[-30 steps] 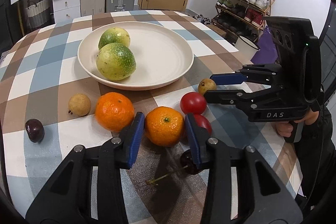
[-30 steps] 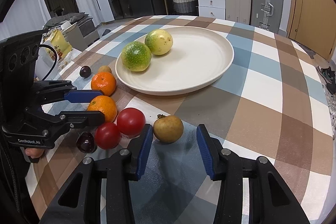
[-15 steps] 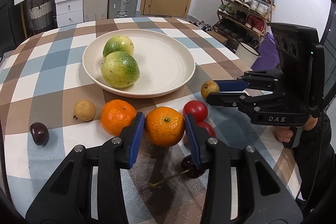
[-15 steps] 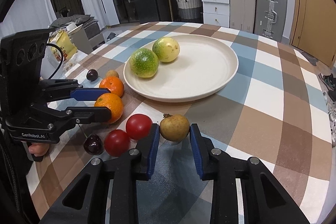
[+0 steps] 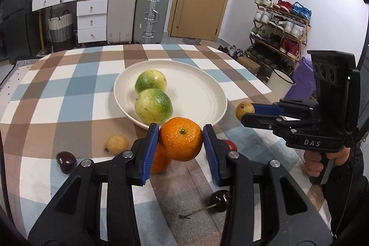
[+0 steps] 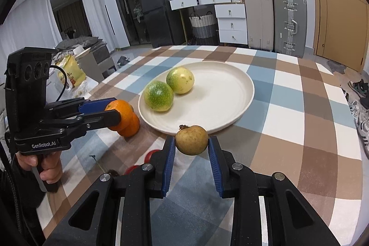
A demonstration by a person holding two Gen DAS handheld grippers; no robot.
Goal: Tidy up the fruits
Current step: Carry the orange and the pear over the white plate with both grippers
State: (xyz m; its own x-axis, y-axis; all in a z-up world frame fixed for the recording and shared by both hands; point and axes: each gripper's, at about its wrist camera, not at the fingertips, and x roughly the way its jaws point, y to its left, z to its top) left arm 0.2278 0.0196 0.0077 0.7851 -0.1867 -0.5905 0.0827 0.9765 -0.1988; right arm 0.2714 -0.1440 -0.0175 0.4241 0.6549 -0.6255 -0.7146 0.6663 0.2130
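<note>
In the left wrist view my left gripper point(image 5: 181, 135) is shut on an orange point(image 5: 181, 143), held above the checked tablecloth just short of the white plate point(image 5: 203, 93). Two green-yellow fruits point(image 5: 153, 105) lie on the plate's left half. In the right wrist view my right gripper point(image 6: 191, 142) is shut on a small yellow-brown fruit point(image 6: 191, 139), raised near the plate's point(image 6: 219, 103) front rim. From that view the left gripper point(image 6: 115, 111) shows at the left with its orange point(image 6: 120, 111).
On the cloth lie a second orange point(image 5: 159, 160), a small tan fruit point(image 5: 117, 144), a dark purple fruit point(image 5: 66, 161), a stemmed cherry point(image 5: 219, 201) and a red tomato point(image 5: 230, 145). Beyond the table stand suitcases point(image 5: 150, 15) and a shoe rack point(image 5: 281, 22).
The right gripper closed on the small yellow-brown fruit and raised it. The left gripper lifted its orange off the cloth, and both views tilted up toward the room.
</note>
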